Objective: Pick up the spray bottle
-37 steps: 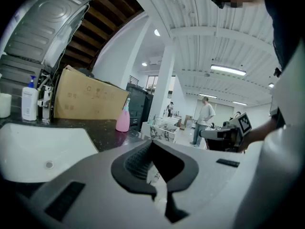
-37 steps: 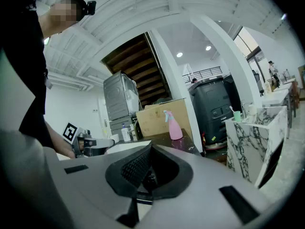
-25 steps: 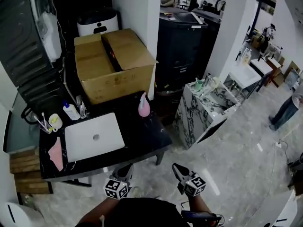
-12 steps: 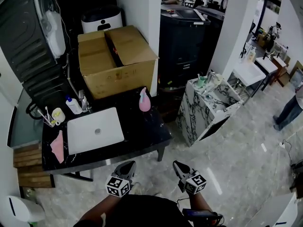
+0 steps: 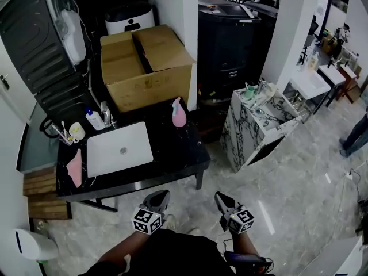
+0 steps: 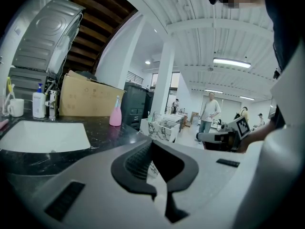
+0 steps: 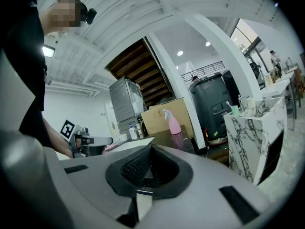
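The pink spray bottle (image 5: 179, 114) stands upright at the back of the black table (image 5: 178, 154), just in front of a cardboard box (image 5: 146, 68). It also shows as the pink spray bottle (image 6: 115, 114) in the left gripper view and the pink spray bottle (image 7: 173, 122) in the right gripper view. Both grippers hang short of the table's near edge, well away from the bottle. My left gripper (image 5: 160, 196) is shut and empty, seen close as the left gripper (image 6: 155, 147). My right gripper (image 5: 222, 198) is shut too, with nothing in it, seen close as the right gripper (image 7: 150, 151).
A white basin (image 5: 119, 149) fills the table's left half, with a pink cloth (image 5: 75, 168), a cup of toothbrushes (image 5: 73, 132) and a white bottle (image 5: 92, 119) beside it. A marble cabinet (image 5: 261, 119) stands to the right. A person (image 5: 356, 134) is at the far right.
Both grippers have moved forward toward the table's near edge, and the table and bottle now sit closer in the head view. Both grippers stay shut.
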Tool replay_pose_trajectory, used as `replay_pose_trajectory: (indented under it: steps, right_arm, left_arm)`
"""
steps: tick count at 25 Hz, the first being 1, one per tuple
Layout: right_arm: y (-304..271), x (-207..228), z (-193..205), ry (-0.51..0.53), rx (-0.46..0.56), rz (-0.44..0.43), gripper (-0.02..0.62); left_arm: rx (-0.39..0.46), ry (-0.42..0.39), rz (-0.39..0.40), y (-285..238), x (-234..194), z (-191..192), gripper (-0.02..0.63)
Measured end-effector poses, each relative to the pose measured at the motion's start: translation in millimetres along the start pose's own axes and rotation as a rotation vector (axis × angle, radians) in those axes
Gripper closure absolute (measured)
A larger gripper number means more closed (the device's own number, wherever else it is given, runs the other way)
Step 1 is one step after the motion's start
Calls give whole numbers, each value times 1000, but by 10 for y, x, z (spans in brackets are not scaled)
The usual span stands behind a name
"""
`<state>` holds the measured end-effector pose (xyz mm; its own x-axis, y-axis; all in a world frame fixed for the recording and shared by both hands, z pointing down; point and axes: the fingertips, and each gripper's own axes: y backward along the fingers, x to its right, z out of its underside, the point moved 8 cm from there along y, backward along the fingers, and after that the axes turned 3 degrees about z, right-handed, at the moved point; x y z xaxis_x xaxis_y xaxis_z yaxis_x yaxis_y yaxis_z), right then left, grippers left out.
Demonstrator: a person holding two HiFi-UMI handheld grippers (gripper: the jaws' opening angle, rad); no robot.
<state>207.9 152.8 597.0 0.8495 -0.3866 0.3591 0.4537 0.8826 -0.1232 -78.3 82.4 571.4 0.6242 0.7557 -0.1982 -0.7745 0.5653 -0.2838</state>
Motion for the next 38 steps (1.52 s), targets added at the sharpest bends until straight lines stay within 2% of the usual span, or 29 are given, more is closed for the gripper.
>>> replay_pose_trajectory:
  steps: [5, 12, 19, 31, 38]
  right_arm:
    - [23, 62, 37, 21, -5, 8, 569]
    - [-77, 89, 8, 0, 3, -4, 569]
    - [-229, 197, 35, 29, -27, 31, 569]
    - [-1075, 319, -405, 88, -35, 86, 569]
    - [-1551, 319, -577, 108, -46, 116, 569]
  left_arm:
    - [-2, -3, -20, 58, 60, -1, 598]
    - [-9, 2, -38, 50, -31, -12, 598]
    - [-11, 24, 6, -210, -213, -19, 598]
    - [37, 32, 45, -580, -1036, -366, 598]
    - [52, 49, 58, -592, -1461, -477, 598]
